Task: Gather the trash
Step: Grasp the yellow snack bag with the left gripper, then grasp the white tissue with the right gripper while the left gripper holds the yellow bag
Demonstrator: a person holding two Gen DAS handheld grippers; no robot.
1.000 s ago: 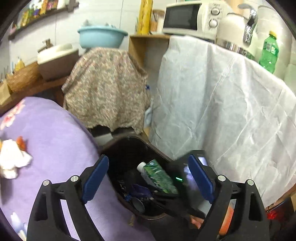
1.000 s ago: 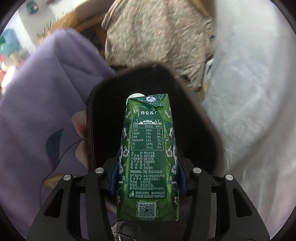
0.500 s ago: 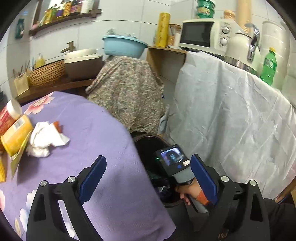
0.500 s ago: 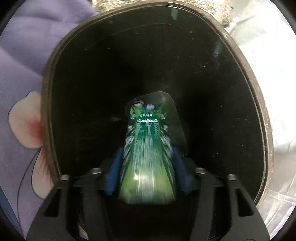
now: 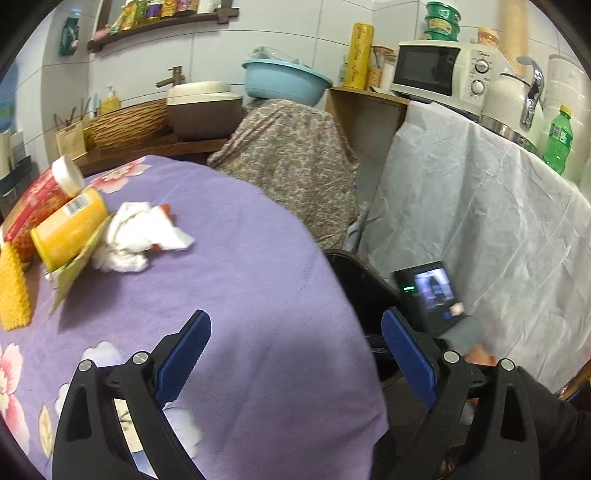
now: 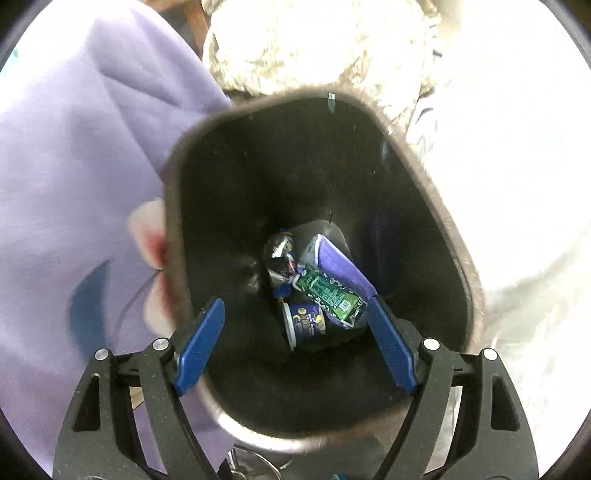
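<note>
Green milk carton (image 6: 330, 293) sits at the bin (image 6: 184, 236) bottom, lower centre; right hand-held gripper (image 6: 295, 345) opening, empty. Left hand-held gripper (image 5: 295, 363) is spread too. Tissue wad (image 5: 136, 236) upper left might shred or snag if pinched carelessly.

White tiled wall (image 5: 288, 40) at the rear, grout lines visible. A dark wooden shelf (image 5: 162, 24) mounted high on it carries a row of bottles and packets. Below runs a wooden counter (image 5: 147, 147) bearing a brown-and-cream basin (image 5: 203, 107) under a brass tap (image 5: 171, 75), with a woven basket (image 5: 129, 123) beside it. A floral cloth (image 5: 291, 155) drapes furniture under a blue plastic bowl (image 5: 284, 81). A wooden cabinet (image 5: 362, 110) supports a white microwave (image 5: 443, 74). A creased white sheet (image 5: 480, 206) covers the right-hand unit. A purple flowered tablecloth (image 5: 240, 295) covers the near table. Lighting even.
</note>
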